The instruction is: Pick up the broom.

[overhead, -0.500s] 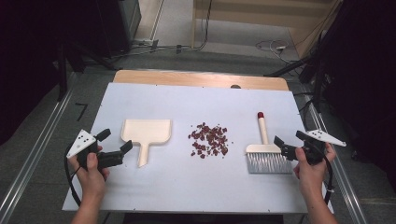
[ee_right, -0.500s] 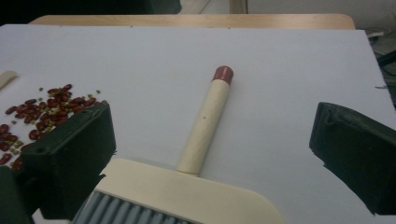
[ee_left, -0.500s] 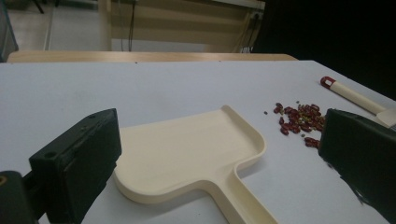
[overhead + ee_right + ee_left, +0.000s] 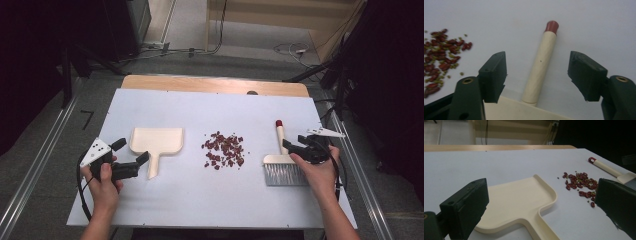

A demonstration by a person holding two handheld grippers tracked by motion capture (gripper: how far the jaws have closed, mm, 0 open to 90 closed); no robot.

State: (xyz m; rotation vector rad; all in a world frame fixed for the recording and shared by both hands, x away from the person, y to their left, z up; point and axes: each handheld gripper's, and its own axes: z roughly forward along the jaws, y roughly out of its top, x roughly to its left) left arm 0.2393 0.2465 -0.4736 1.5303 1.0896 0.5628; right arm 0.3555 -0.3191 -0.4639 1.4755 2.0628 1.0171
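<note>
Between dustpan (image 4: 156, 141) and brush (image 4: 282, 162): scattered beans (image 4: 223, 149).

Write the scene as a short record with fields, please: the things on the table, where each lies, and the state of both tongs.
table: white board
dustpan: cream, flat on the table at its left, handle toward the person
beans: red pile in the middle, loose on the table
brush: at the right, bristles toward the person, red-tipped handle pointing away
left tongs: open, beside the dustpan handle, holding nothing
right tongs: open, either side of the brush handle, not pressing it
</note>
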